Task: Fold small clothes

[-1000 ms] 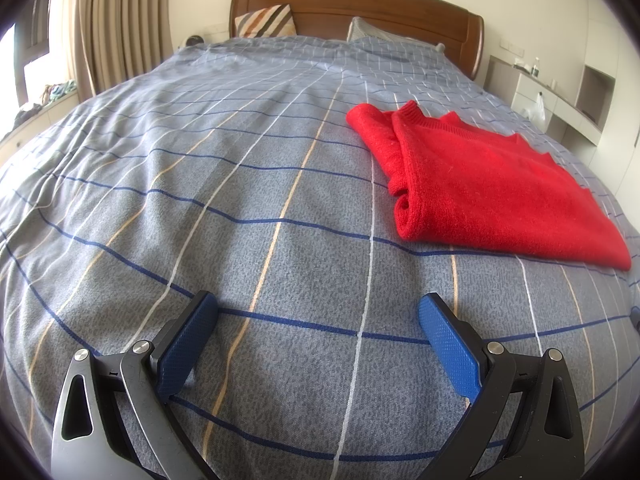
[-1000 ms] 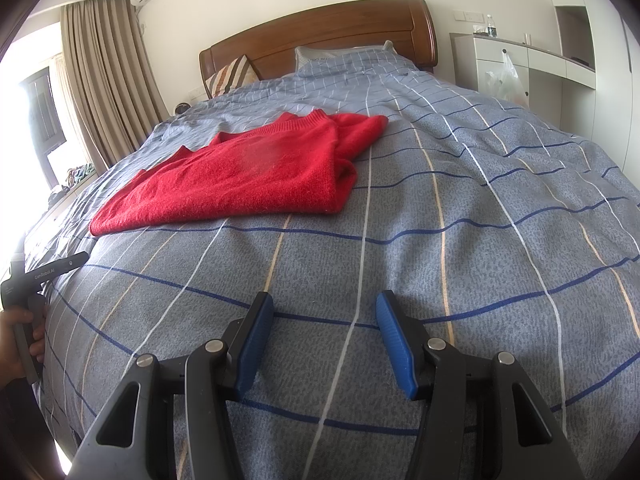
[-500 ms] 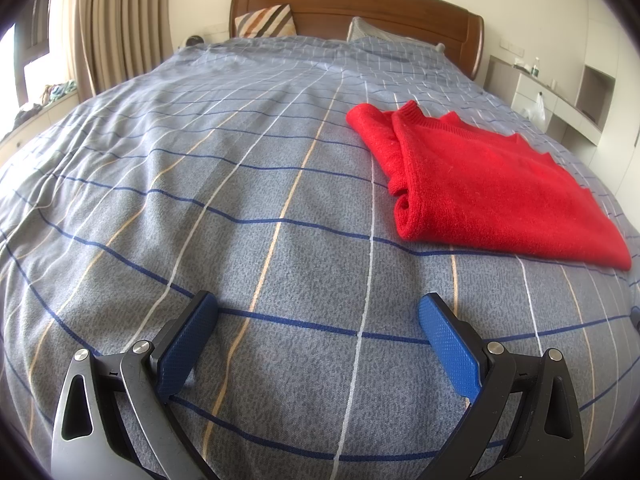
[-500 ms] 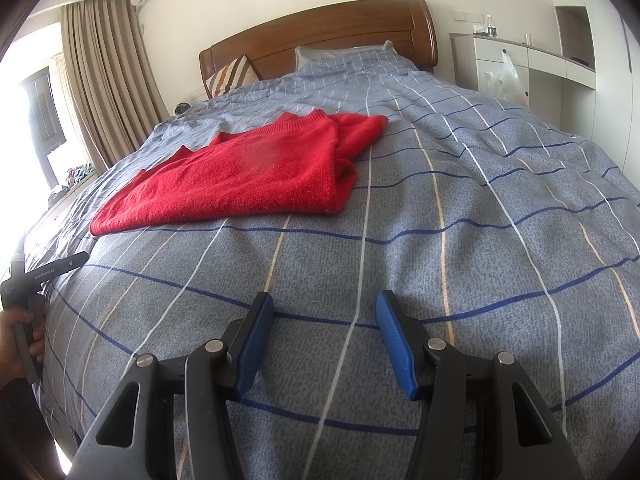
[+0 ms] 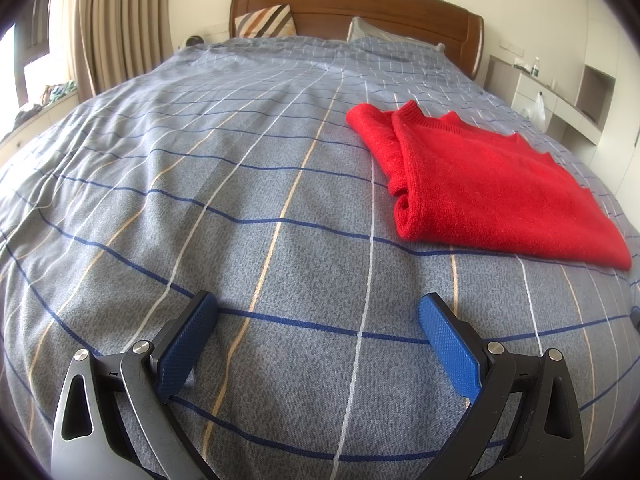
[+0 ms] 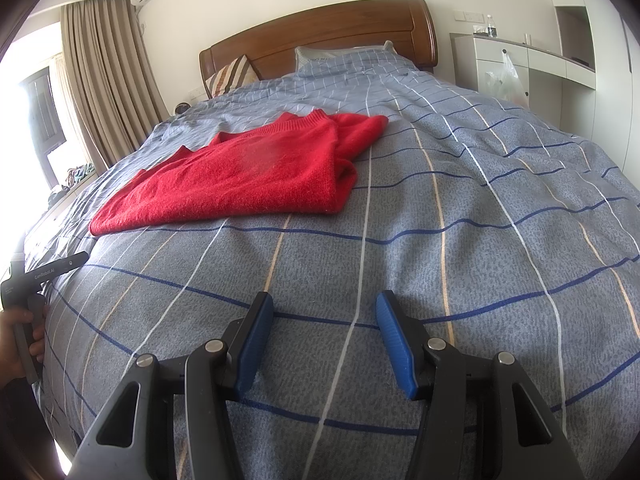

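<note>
Red sweater (image 5: 480, 184) lies folded on the grey checked bedspread (image 5: 200, 200), toward the right half of the bed in the left wrist view, sleeve tucked along its near-left edge. Left gripper (image 5: 318, 316) hovers low over the bedspread, jaws spread wide, nothing between them, well short of the sweater. Right gripper (image 6: 324, 312) likewise parted and empty, sweater (image 6: 248, 172) ahead and to its left. Wooden headboard (image 6: 320, 36) beyond; curtains (image 6: 104, 80) at left.
</note>
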`<state>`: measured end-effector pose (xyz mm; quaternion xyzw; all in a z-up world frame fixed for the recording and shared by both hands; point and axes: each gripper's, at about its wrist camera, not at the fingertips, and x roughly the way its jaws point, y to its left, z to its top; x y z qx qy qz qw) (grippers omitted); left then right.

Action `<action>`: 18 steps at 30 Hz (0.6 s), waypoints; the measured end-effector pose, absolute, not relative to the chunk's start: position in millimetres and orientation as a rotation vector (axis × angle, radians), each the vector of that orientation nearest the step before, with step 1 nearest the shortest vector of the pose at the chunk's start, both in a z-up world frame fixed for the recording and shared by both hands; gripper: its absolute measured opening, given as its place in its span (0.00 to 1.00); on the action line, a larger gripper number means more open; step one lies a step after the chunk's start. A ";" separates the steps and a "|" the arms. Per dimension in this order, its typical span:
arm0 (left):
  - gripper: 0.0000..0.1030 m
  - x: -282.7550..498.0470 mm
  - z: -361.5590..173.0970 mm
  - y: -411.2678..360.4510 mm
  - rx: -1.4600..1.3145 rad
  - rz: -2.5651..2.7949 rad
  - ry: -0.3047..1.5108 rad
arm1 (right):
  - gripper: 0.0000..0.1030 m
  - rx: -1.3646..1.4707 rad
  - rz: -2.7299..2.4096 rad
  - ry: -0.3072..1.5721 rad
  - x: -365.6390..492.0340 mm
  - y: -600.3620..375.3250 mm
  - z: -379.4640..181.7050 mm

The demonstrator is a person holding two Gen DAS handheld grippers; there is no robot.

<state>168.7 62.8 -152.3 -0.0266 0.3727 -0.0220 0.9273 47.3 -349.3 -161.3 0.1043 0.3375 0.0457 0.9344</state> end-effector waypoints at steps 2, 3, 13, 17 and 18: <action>0.98 168.6 -152.3 62.8 -0.055 -0.045 0.764 | 0.52 0.213 0.094 0.690 47.3 -349.5 -161.3; 0.98 168.6 -152.3 62.7 -0.055 -0.045 0.762 | 0.53 0.213 0.094 0.690 47.2 -349.3 -161.3; 0.98 146.1 -135.3 65.7 -0.049 -0.095 0.835 | 0.70 0.323 0.131 0.697 55.1 -369.8 -119.2; 0.98 127.4 -134.5 70.7 -0.052 -0.122 0.818 | 0.78 0.414 0.169 0.715 109.2 -389.0 -87.0; 0.98 124.4 -136.0 73.5 -0.064 -0.124 0.814 | 0.78 0.443 0.181 0.745 130.0 -392.3 -86.9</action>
